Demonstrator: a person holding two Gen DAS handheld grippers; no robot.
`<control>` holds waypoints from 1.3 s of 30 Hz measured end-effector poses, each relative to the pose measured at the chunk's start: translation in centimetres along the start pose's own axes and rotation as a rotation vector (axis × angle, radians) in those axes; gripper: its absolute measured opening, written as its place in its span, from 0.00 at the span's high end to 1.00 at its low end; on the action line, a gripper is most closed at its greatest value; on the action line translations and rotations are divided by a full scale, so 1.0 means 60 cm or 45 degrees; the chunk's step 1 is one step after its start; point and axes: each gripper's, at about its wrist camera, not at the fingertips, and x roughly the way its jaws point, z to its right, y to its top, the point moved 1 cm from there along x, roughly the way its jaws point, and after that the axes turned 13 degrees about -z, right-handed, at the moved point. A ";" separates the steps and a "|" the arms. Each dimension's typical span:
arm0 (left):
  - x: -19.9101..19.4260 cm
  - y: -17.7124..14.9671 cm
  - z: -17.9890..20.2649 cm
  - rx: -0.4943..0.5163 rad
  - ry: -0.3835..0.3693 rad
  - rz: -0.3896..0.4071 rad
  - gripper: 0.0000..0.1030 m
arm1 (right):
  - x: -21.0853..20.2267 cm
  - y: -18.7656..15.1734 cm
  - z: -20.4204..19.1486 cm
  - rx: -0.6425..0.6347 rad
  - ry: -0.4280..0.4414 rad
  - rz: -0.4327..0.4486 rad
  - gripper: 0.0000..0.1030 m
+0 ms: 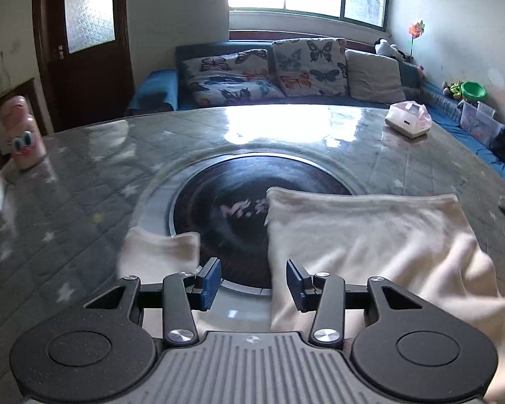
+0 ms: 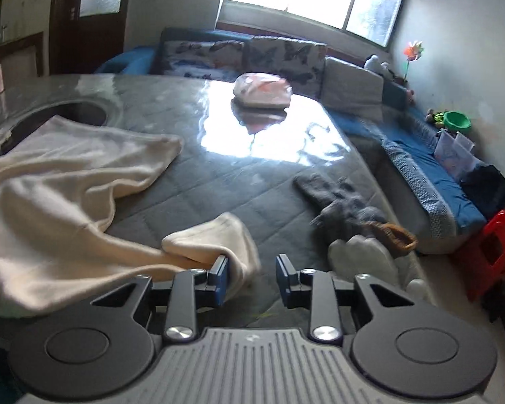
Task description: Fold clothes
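A cream garment (image 1: 380, 235) lies spread on the grey quilted table (image 1: 84, 185), partly over a dark round inset (image 1: 239, 195). A small cream flap of it (image 1: 161, 252) lies left of my left gripper (image 1: 252, 284), which is open and empty above the garment's near edge. In the right wrist view the same garment (image 2: 60, 181) lies rumpled at the left, with a folded corner (image 2: 215, 239) just before my open right gripper (image 2: 252, 279). The corner touches the left fingertip (image 2: 220, 281) but is not clamped.
Grey socks (image 2: 340, 198) and a white and brown item (image 2: 370, 249) lie at the table's right edge. A pink tissue box (image 1: 409, 119) sits at the far side, a pink bottle (image 1: 23, 138) far left. A sofa with butterfly cushions (image 1: 269, 70) stands behind. A red stool (image 2: 488, 252) is on the floor.
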 end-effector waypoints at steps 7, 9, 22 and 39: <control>0.068 0.053 0.018 0.039 0.006 -0.015 0.57 | -0.002 0.062 -0.009 -0.018 0.027 0.101 0.65; 0.083 0.062 0.021 0.049 0.015 -0.018 0.57 | 0.001 0.085 -0.020 -0.044 0.055 0.128 0.65; 0.142 0.090 0.038 0.130 0.006 -0.045 0.90 | 0.157 0.213 -0.109 -0.150 0.335 -0.020 0.65; 0.157 0.124 -0.038 0.043 0.130 0.019 0.99 | 0.251 0.319 -0.190 -0.217 0.401 -0.026 0.99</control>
